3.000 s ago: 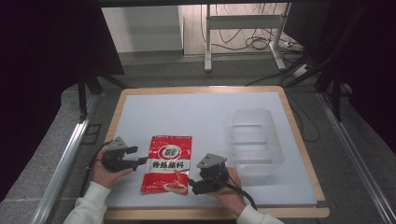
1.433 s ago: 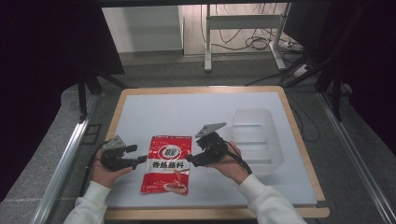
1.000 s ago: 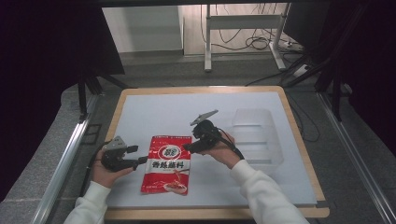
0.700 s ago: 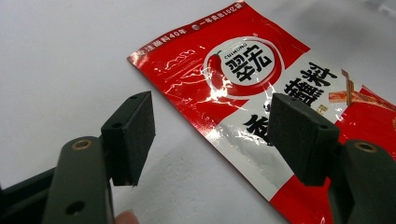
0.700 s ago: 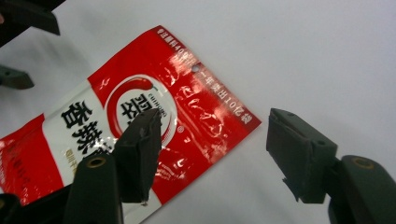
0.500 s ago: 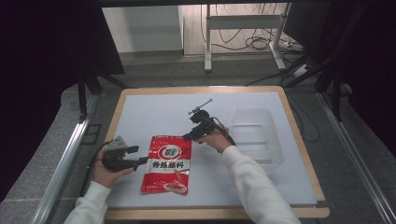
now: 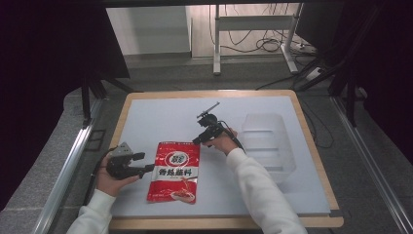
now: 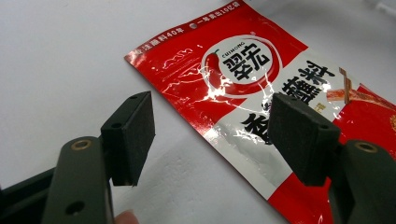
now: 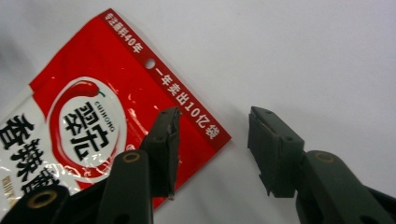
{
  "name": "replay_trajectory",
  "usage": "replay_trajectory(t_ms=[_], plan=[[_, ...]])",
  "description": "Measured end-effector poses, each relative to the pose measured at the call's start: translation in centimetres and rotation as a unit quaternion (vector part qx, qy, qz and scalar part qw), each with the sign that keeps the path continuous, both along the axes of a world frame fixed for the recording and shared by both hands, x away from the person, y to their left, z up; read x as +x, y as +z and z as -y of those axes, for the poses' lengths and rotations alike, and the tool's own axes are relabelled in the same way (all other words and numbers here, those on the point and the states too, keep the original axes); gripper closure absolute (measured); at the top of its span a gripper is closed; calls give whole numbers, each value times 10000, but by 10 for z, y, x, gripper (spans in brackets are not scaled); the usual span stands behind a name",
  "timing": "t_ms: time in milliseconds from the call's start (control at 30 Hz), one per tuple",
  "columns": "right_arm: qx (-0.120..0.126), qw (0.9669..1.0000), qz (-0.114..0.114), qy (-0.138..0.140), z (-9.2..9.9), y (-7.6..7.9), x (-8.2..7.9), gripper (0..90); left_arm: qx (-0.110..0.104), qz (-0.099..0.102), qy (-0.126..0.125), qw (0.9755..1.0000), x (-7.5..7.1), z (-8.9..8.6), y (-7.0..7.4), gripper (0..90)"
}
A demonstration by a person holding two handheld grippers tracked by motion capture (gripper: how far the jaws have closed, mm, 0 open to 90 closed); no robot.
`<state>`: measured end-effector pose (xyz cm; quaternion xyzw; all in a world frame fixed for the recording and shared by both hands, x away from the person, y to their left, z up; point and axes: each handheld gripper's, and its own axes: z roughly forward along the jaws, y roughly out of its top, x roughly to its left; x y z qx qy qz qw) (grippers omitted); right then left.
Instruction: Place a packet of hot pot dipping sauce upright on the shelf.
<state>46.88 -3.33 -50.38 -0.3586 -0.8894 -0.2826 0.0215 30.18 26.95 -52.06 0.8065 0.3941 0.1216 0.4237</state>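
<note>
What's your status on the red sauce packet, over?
Left hand-held gripper open at packet's left edge. Right hand-held gripper jaws just been closing, astride top right corner, not pinching. Red sauce packet flat on mat. Clear plastic bin clear of path.

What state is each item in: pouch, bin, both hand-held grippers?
Red seasoning pouch: flat on the table, sealed, not gripped.
Clear plastic bin: upright, empty.
Left hand-held gripper: open at the pouch's left edge.
Right hand-held gripper: open, jaws just been closing, over the pouch's top corner.

Red sachet (image 8: pixel 261 93) cut off at frame edge.
</note>
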Motion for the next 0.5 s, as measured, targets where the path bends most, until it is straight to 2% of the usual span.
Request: replay_trajectory(t_ms=[133,500], plan=[[29,9999,-113,49,0,-5,3,575,-2,1,-1,10000,0,0,0,320],[-30,9995,-213,230,-4,-9,3,656,7,12,8,10000,0,-1,0,321]])
